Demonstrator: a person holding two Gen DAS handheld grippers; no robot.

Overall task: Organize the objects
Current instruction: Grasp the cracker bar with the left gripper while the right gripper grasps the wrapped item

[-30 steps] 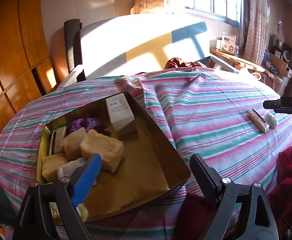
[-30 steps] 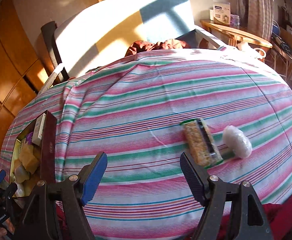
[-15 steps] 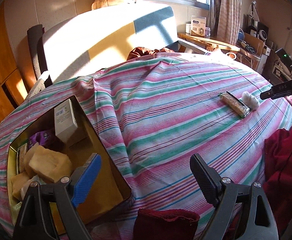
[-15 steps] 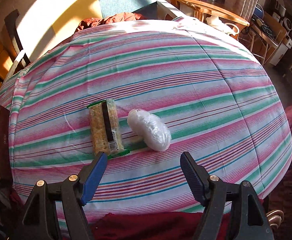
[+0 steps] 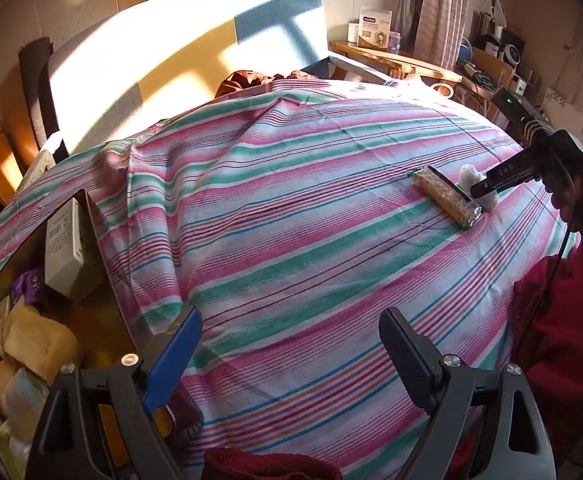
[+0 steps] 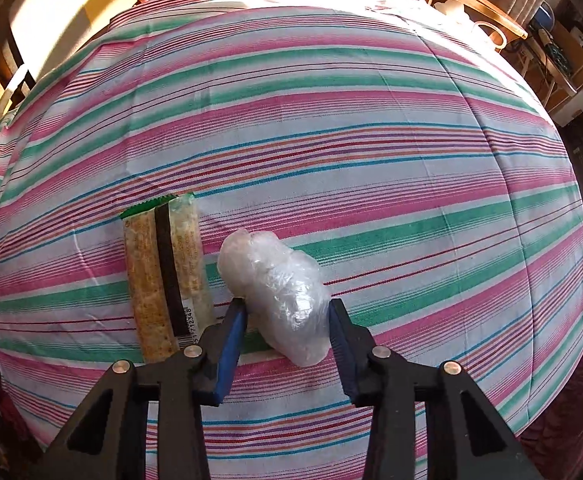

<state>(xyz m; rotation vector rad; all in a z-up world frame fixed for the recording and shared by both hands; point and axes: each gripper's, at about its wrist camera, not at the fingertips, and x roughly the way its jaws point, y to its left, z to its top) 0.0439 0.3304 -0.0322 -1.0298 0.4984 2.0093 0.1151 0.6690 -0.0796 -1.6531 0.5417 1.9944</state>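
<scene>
A white plastic-wrapped bundle (image 6: 275,280) lies on the striped cloth (image 6: 331,140) beside a long snack bar (image 6: 163,280) in a clear wrapper. My right gripper (image 6: 285,306) points down over the bundle; its jaws are closing and both pads touch the bundle's sides. The left wrist view shows the same bundle (image 5: 469,174) and bar (image 5: 447,196) far right, with the right gripper (image 5: 487,186) on them. My left gripper (image 5: 289,320) hangs open over bare cloth, right of an open golden tin (image 5: 99,316).
The tin holds a white carton (image 5: 65,248), yellow blocks (image 5: 35,344) and small packets. A dark red cloth (image 5: 267,466) lies at the near edge. A person's red sleeve (image 5: 551,320) is at right. A sofa back (image 5: 171,52) and wooden desk (image 5: 395,56) stand behind.
The right gripper came down over the bundle and its jaws narrowed onto it. The left gripper swung right, away from above the tin, which now sits at the left edge.
</scene>
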